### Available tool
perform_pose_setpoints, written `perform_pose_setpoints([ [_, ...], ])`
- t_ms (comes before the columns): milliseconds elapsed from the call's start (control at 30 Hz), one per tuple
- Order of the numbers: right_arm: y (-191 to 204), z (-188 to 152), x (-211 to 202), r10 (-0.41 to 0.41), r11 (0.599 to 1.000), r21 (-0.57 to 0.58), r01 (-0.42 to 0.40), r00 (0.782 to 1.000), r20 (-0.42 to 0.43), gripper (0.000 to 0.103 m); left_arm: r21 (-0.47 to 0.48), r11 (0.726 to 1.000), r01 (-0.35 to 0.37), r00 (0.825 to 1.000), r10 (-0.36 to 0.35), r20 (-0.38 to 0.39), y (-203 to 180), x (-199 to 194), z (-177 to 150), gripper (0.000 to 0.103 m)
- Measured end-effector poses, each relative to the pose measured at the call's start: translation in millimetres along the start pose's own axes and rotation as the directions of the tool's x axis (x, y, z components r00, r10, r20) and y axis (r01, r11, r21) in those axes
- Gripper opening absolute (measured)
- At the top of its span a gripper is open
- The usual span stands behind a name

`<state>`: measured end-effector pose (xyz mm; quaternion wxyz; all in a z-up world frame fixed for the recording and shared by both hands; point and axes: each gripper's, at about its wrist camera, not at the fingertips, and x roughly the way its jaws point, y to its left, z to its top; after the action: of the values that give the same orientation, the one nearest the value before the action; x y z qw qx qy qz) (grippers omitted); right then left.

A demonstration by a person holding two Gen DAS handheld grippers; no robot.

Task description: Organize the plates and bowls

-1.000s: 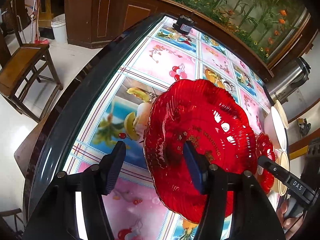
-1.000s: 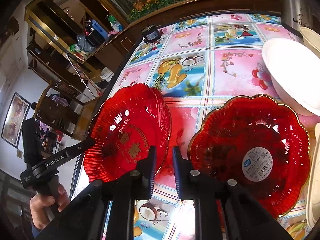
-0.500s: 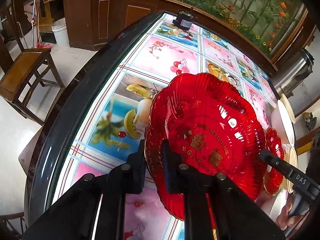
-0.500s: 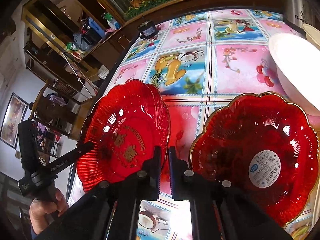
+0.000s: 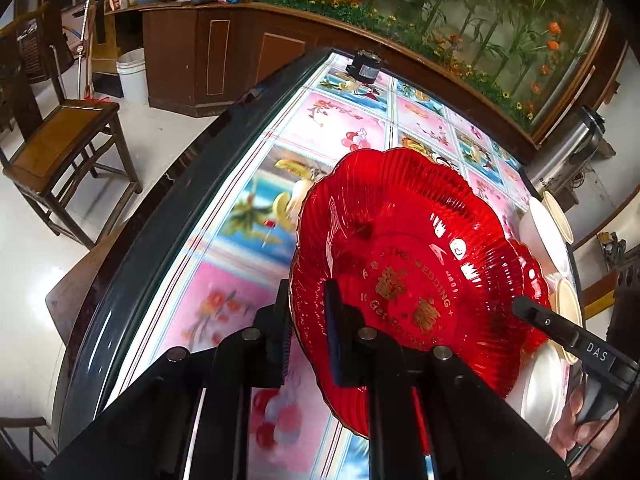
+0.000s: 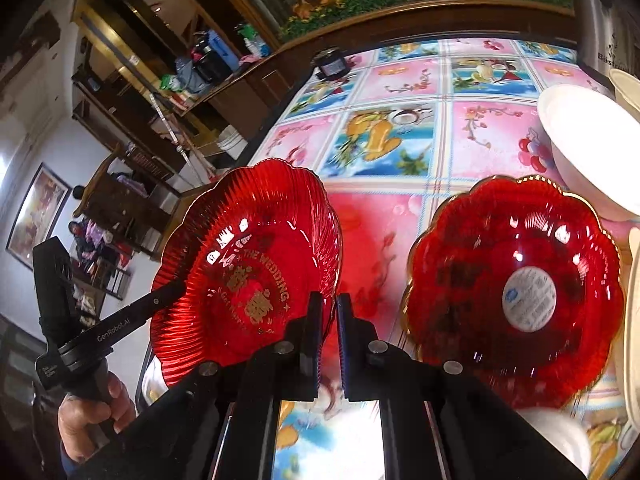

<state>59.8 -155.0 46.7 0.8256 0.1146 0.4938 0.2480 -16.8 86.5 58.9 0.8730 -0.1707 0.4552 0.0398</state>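
Red wedding plate (image 5: pixel 404 264) tilted, raised off the tabletop (image 5: pixel 344 120); left tongs (image 5: pixel 308 340) clamped on its near rim; right tongs (image 6: pixel 328 336) pinch its other edge; second red plate (image 6: pixel 516 288) flat beside white bowl (image 6: pixel 588 144).

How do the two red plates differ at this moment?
The wedding plate is tilted off the table, its rim pinched by the left gripper and the right gripper; the stickered plate lies flat, untouched. The wedding plate carries gold lettering; the stickered plate a round white label. Both are red, scalloped and ribbed.
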Motion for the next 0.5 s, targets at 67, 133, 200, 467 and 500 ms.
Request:
perform_pose_setpoints([
  [67,5.8,-9.0,-4.1,0.007,1.000,-0.022,-0.007,1.000,-0.001,0.007,-0.018,1.000,-0.001,1.000,0.001,0.007,4.7,-6.7,-10.2,0.012],
  [133,11.5,-19.9,-8.0,0.011,0.999,-0.046,-0.012,1.000,-0.006,0.007,-0.023,1.000,0.000,1.000,0.001,0.014,8.9,-13.3,-23.5,0.012],
  [200,15.4,-30.1,-11.2,0.012,0.998,-0.068,-0.013,1.000,-0.008,0.007,-0.038,0.999,0.001,1.000,0.000,0.019,12.6,-18.0,-32.6,0.012],
  [467,23.6,-77.2,-23.6,0.025,0.990,-0.138,-0.031,0.999,-0.046,0.008,-0.057,0.998,-0.014,0.999,0.016,0.037,21.1,-33.8,-78.6,0.012],
  [500,23.4,-81.8,-24.4,0.030,0.990,-0.138,-0.037,0.998,-0.049,0.008,-0.063,0.998,-0.013,0.999,0.016,0.038,22.0,-34.1,-83.3,0.012],
])
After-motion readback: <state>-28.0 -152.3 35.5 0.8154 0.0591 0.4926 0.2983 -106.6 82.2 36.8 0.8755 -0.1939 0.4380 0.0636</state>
